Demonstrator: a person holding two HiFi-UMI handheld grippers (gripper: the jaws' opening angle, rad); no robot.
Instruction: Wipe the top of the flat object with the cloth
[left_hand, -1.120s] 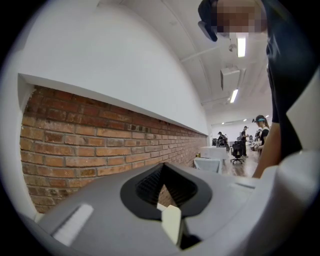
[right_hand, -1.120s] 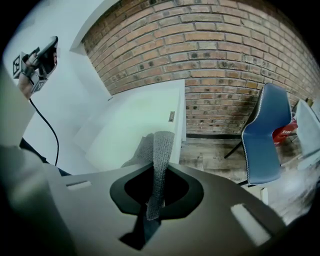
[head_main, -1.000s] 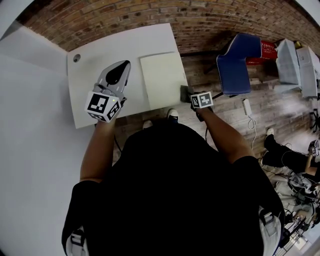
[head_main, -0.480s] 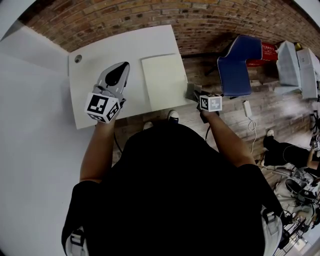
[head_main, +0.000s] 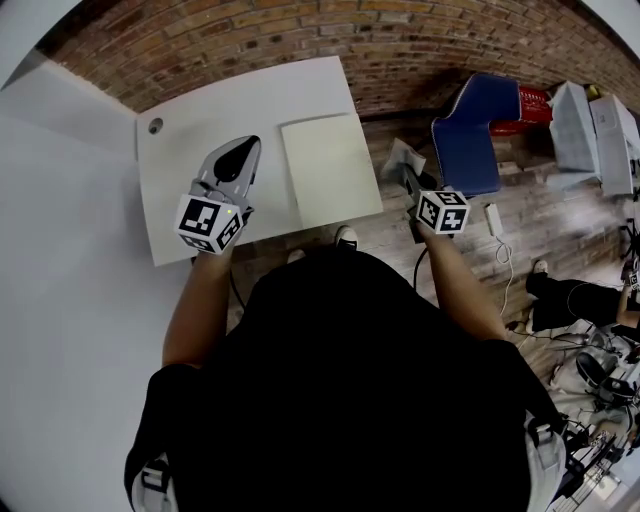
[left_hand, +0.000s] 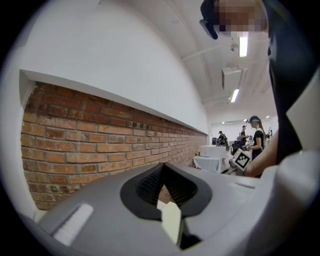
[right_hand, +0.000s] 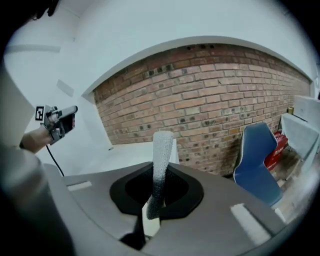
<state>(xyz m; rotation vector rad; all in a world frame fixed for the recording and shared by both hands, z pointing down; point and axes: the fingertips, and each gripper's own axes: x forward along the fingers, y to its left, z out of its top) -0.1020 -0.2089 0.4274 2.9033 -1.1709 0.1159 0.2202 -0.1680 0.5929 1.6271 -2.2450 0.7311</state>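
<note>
Right hand-held gripper (right_hand: 151, 218) pinches the cloth (right_hand: 161, 152) just off the counter (head_main: 215, 105); left hand-held gripper (left_hand: 170, 222) is pressed together, empty.

The person is wearing a black short-sleeved top (head_main: 350, 380), its sleeves ending above the elbows. The left claw (head_main: 243, 150) is showing a pale grey moulded shell around a black teardrop opening, while the right claw (head_main: 404, 172) is looking darker grey. Each is carrying a white cube (head_main: 208, 222) printed with black square markers. A thin black cable (right_hand: 54, 159) is hanging from the left one. Cream pads (left_hand: 171, 222) are lining ribbed black fingers (left_hand: 150, 185).
</note>
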